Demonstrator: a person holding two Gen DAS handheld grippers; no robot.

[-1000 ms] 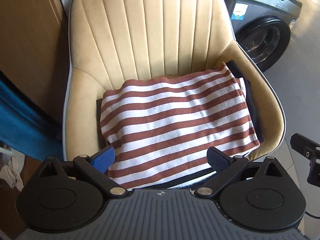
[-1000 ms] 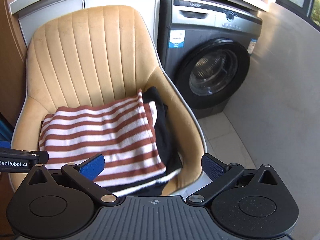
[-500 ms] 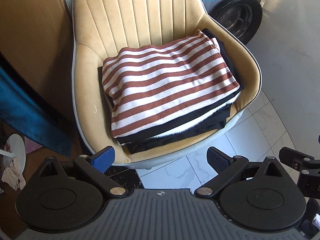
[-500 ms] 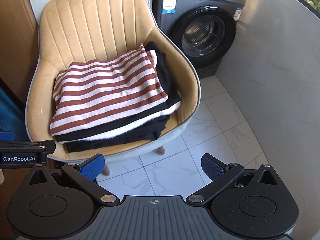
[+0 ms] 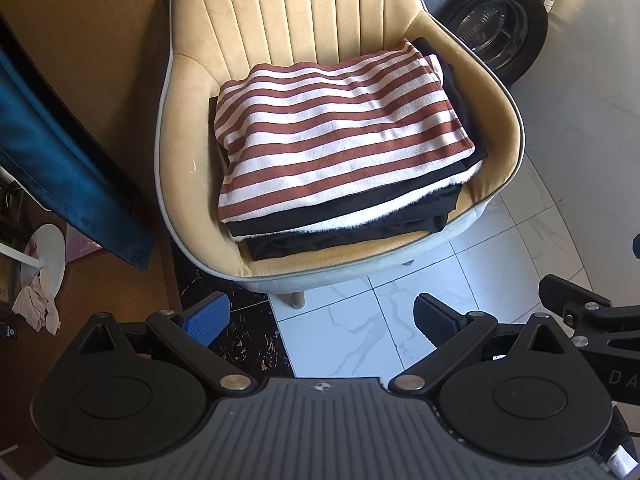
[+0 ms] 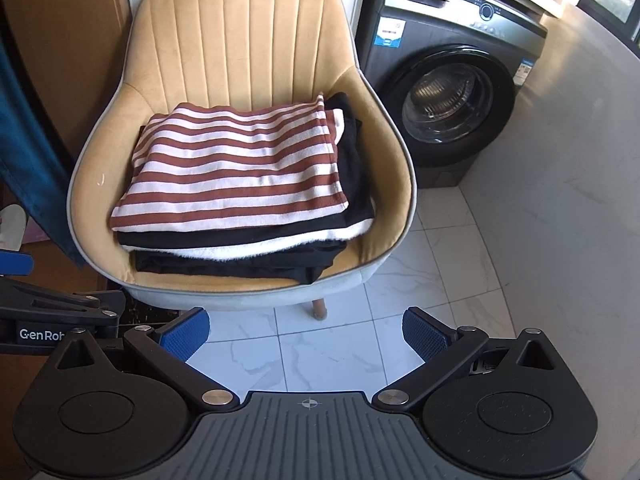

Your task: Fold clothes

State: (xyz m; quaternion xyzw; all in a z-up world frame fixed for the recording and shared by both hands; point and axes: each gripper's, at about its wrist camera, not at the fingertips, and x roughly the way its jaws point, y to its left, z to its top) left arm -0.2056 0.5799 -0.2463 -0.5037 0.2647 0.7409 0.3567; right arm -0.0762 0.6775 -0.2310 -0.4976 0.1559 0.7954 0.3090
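A folded red-and-white striped garment [image 5: 336,136] [image 6: 236,172] tops a neat stack on the seat of a tan padded chair [image 5: 280,12] [image 6: 244,36]. Under it lie folded black clothes [image 5: 348,232] [image 6: 240,264] and a white fleecy layer [image 6: 280,246]. My left gripper [image 5: 322,318] hangs open over the floor tiles in front of the chair, holding nothing. My right gripper [image 6: 306,330] is also open and empty, well short of the chair's front edge. Part of the right gripper [image 5: 580,308] shows at the right of the left wrist view.
A grey front-loading washing machine [image 6: 452,80] [image 5: 496,20] stands right of the chair. A curved pale wall [image 6: 580,200] closes the right side. A blue cloth [image 5: 60,168] hangs at the left beside brown wooden panelling [image 5: 72,20]. White marble tiles [image 6: 332,352] cover the floor.
Both grippers have pulled back and up from the stack, from right over the striped garment to out above the floor. The stack has stayed put on the chair.
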